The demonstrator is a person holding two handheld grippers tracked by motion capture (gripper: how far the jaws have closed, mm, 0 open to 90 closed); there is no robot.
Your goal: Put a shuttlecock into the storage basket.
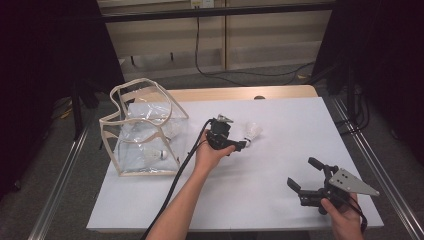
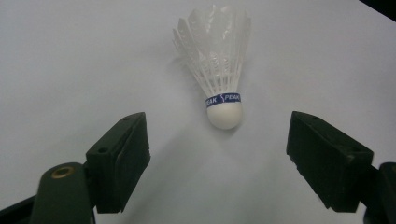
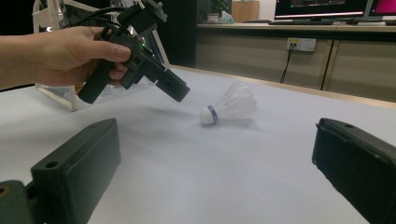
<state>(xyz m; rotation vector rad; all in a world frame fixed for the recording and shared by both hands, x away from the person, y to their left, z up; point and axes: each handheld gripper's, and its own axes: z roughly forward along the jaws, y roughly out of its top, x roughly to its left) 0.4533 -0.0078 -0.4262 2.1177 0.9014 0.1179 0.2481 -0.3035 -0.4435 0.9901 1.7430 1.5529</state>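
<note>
I see the left gripper (image 1: 239, 144) hanging just short of the shuttlecock (image 1: 252, 132) lying on its side on the white table (image 1: 280, 200), cork toward it, jaws released, nothing between them. The right gripper (image 1: 304, 174) sits low near the front right, jaws spread, empty. 1 clear bag (image 1: 145, 130) stands at left.

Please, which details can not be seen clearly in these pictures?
- High view: the shuttlecock is too small to read its blue band; the left gripper hides its cork end.
- High view: the clear bag holds another shuttlecock, blurred by glare on the plastic.
- Right gripper view: the bag is hidden behind the person's hand.
</note>
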